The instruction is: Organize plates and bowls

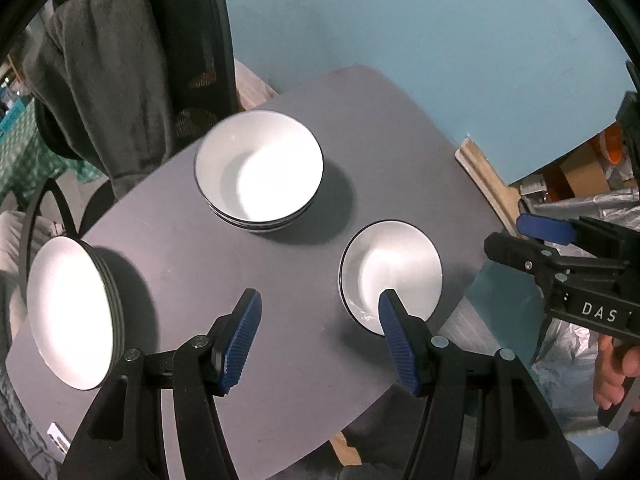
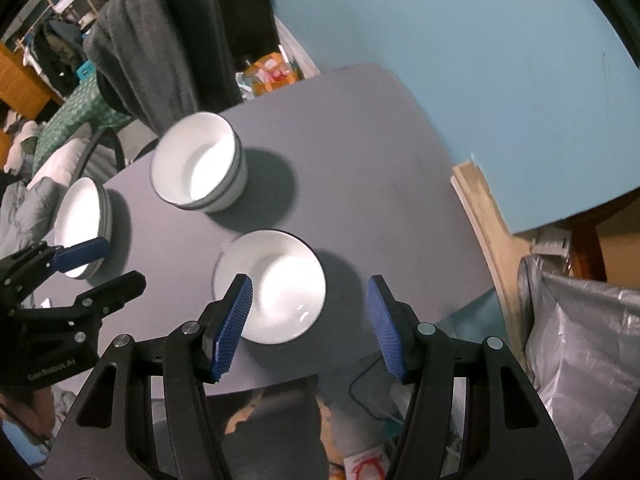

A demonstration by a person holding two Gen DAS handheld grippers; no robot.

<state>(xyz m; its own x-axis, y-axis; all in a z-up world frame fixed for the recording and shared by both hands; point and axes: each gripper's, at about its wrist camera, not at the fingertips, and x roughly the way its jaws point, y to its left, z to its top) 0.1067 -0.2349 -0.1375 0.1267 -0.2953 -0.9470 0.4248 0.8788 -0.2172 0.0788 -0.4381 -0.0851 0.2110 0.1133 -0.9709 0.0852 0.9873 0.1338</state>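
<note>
I had both tongs pointing steeply down at the grey counter (image 1: 280, 280), the left tongs (image 1: 320, 340) with its blue pads apart over bare counter and clamped on nothing. The right tongs (image 2: 310, 328) also stood apart and empty, above the single white bowl (image 2: 272, 284) near the front edge. Behind it stood a stack of bowls (image 2: 198, 164), and at the left edge a stack of what I believed were plates (image 1: 74, 312), though glare washed them out.
</note>
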